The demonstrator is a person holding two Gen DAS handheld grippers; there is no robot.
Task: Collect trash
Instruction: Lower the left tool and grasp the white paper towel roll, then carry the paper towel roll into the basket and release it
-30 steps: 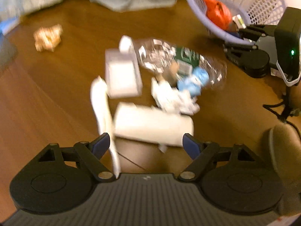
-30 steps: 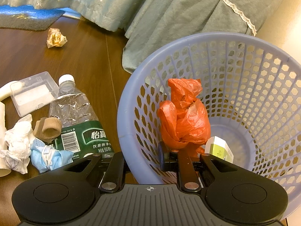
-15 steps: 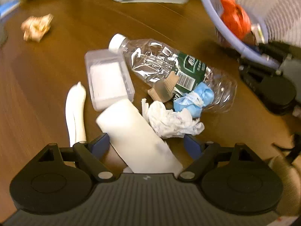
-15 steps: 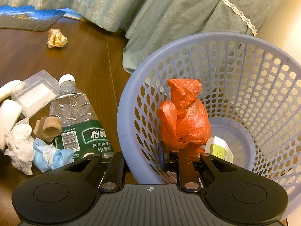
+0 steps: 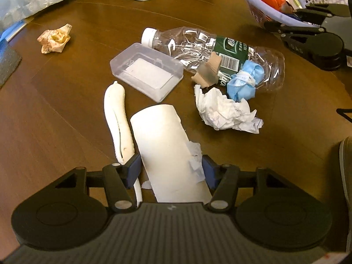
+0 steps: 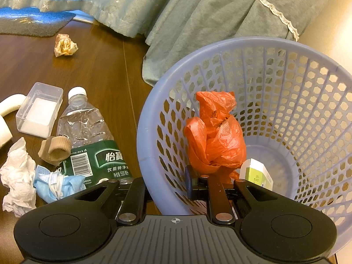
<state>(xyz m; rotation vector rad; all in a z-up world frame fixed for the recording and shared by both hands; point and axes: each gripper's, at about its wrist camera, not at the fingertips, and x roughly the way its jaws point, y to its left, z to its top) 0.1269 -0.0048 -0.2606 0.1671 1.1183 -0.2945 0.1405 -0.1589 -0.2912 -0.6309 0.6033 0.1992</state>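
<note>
The left gripper (image 5: 169,168) is straddling a white cardboard tube (image 5: 169,154) on the wooden floor (image 5: 66,121), its blue fingertips (image 5: 133,167) sitting just beside the tube's flanks; whether they are already pressing the tube cannot be told, so it is judged spread around it and not yet clenched. The right gripper (image 6: 167,187) is clamping the near rim of the lavender basket (image 6: 286,88), one finger inside the wall and one outside, steadying it. Inside the basket are lying an orange plastic bag (image 6: 215,138) and a small green-and-white carton (image 6: 255,171), so collection is judged begun and well short of finished. Left on the floor, all near the basket's left side, are: the tube; a white curved piece (image 5: 117,118) touching the tube's left side; a clear plastic box (image 5: 147,74); a crushed water bottle (image 5: 209,50) with a green label; a tan paper sleeve (image 5: 206,70) and a crumpled blue face mask (image 5: 242,83), both resting against the bottle; and a wad of white tissue (image 5: 224,110) just beside the mask. A crumpled yellowish wrapper (image 5: 55,38) is lying well apart, toward the grey-green fabric (image 6: 198,11) at the far edge of the floor. Eight pieces are therefore remaining, the tube apparently next.
</note>
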